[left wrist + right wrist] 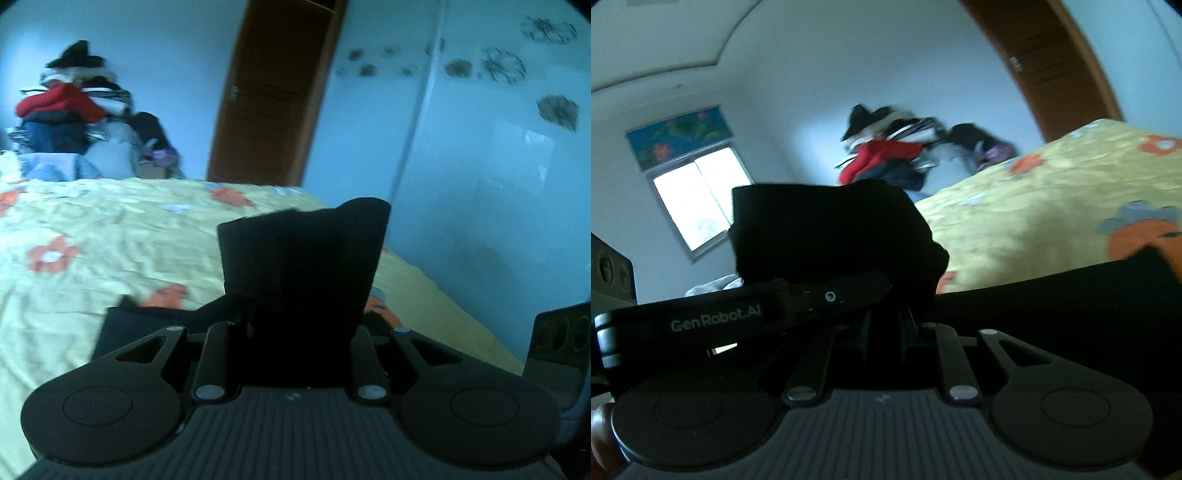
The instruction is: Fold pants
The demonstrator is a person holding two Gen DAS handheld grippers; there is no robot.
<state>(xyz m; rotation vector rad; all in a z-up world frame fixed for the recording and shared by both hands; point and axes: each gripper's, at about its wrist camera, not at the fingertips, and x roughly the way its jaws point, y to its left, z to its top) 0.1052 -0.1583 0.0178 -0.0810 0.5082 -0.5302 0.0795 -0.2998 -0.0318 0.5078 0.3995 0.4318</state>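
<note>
1. Pants [303, 273] of black fabric are seen in the centre of the left wrist view, a bunched end standing up from between the fingers of the left gripper [301, 332]; the fabric fills the gap between the jaws, but whether the pads press on it cannot be told, since the fingertips are hidden by the cloth
2. More of the black fabric is spread flat at lower left of that bunch, lying on the bedsheet [110, 229], which is yellow with orange flowers
3. In the right wrist view the same black pants [827, 229] are bunched in the middle of the frame above the right gripper [886, 325], whose jaws are drawn close together and pinch the fabric; a taut dark band of cloth runs from there to the right edge of the frame
4. The other gripper's body, marked "GenRobot.AI", is seen crossing the left half of the right wrist view, just beside the bunched cloth
5. A pile of clothes [66, 107], with a red garment in it, is seen at upper left of the left wrist view, beyond the bed
6. A brown wooden door [273, 96] is seen at top centre, and a white wardrobe [480, 147] with flower decals at the right
7. A window [698, 195] is seen at the left of the right wrist view
</note>
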